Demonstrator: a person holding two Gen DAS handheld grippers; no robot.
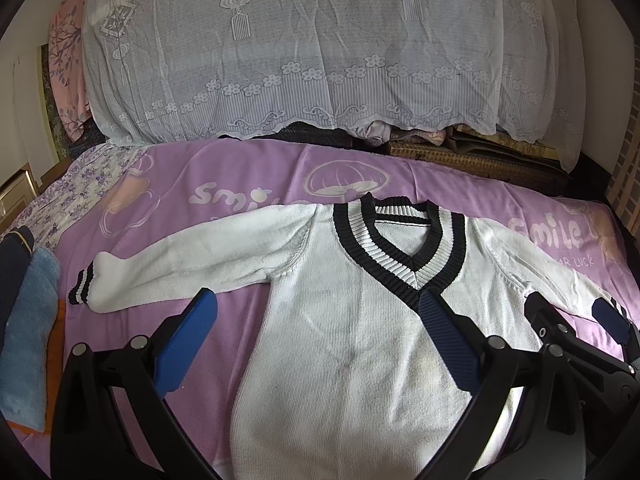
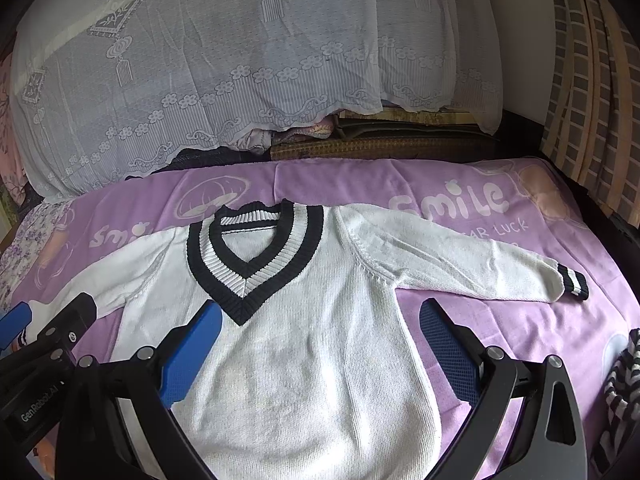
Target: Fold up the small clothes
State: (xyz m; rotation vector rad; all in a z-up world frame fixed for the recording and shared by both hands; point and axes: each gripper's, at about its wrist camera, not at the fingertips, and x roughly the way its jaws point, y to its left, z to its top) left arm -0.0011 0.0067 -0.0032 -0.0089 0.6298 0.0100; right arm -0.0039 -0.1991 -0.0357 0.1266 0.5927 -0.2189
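Note:
A small white knit sweater [image 1: 340, 320] with a black-and-white striped V-neck lies flat, face up, on a purple "smile" blanket [image 1: 248, 184]. Both sleeves are spread out; the left one ends in a striped cuff [image 1: 82, 286], the right one in a striped cuff [image 2: 574, 282]. My left gripper [image 1: 320, 332] is open and empty above the sweater's left body. My right gripper [image 2: 324, 344] is open and empty above the sweater's [image 2: 304, 360] right body. Each gripper shows in the other's view: the right gripper [image 1: 576, 320], the left gripper [image 2: 52, 316].
A large mound under a white lace cover [image 1: 300, 48] stands behind the blanket [image 2: 500, 340]. A folded blue towel [image 1: 32, 332] and dark clothes lie at the left. A black-and-white striped garment [image 2: 624, 392] lies at the right edge. A woven mat [image 2: 380, 144] lies at the back.

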